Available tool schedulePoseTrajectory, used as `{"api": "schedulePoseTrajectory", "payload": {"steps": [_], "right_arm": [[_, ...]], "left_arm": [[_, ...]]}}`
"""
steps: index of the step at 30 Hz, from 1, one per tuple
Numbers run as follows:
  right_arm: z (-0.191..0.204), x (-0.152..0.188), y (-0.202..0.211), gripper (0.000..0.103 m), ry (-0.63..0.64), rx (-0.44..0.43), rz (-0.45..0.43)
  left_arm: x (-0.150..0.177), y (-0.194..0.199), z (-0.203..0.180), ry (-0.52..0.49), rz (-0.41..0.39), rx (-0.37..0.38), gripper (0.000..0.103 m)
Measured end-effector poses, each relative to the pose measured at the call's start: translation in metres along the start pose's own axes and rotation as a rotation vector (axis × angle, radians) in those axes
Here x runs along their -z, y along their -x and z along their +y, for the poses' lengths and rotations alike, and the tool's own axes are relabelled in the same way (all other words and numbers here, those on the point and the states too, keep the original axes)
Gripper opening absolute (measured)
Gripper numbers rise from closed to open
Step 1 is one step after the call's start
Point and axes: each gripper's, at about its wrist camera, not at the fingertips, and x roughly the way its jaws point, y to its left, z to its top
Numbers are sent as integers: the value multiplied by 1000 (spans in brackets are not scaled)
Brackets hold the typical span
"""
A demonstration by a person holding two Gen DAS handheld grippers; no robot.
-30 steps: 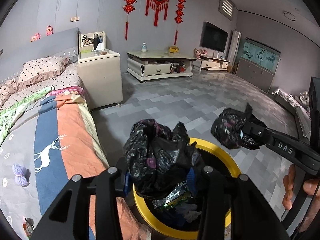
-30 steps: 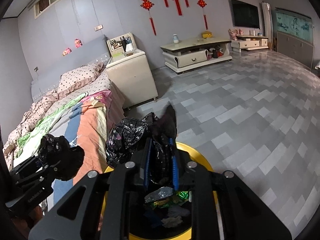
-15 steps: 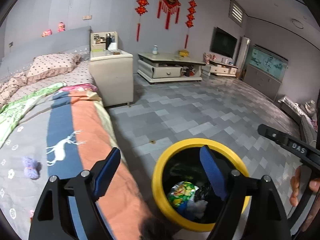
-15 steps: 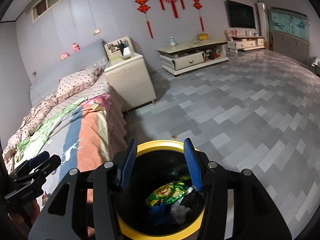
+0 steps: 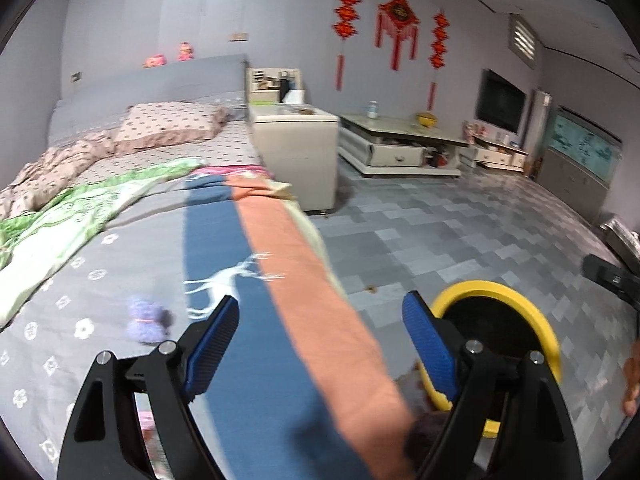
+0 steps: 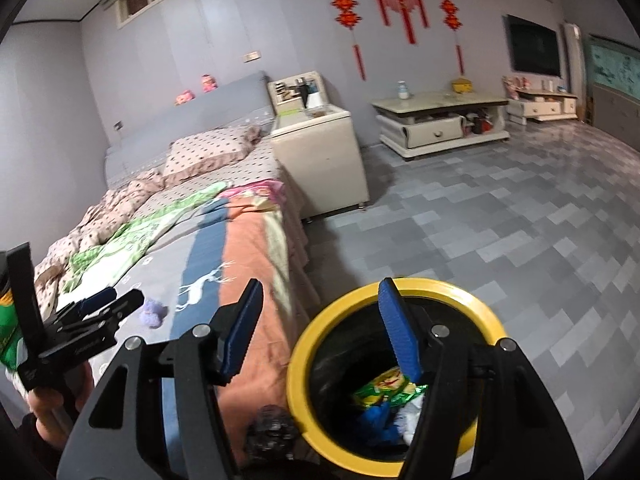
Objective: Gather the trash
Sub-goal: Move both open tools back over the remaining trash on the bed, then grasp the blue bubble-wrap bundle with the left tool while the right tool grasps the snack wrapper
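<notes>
Right wrist view shows the trash bin at the lower middle of the frame: a round black tub with a thick yellow rim, standing on the grey tiled floor just beside the bed. Inside it lie a green and yellow snack wrapper, something blue and a bit of white; the print on the wrapper is too small to read. A crumpled dark bag, possibly plastic, sits at the bin's left edge against the bedside. The right gripper has its blue-padded jaws apart and opening, with nothing between them. At the lower left the left gripper is held in a hand. In the left wrist view the left gripper is spread wide over the striped quilt, empty, with the bin at the lower right.
</notes>
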Motion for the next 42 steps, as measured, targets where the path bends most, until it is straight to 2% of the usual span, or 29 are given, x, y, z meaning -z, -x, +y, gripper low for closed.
{"api": "schedulePoseTrajectory", "payload": {"steps": [11, 21, 27, 34, 38, 42], "right_arm": [[90, 19, -21, 65, 100, -146, 65], [185, 63, -63, 66, 226, -295, 200], [246, 111, -97, 67, 288, -388, 342], [298, 160, -120, 67, 340, -453, 453], [317, 180, -135, 67, 359, -461, 498], [333, 194, -153, 67, 394, -441, 507]], "left_arm": [[5, -1, 100, 95, 24, -137, 80], [17, -17, 163, 105, 69, -246, 80], [27, -40, 189, 123, 120, -239, 80], [37, -73, 202, 110, 167, -219, 80], [40, -99, 217, 119, 211, -216, 80], [42, -120, 226, 129, 242, -214, 80]]}}
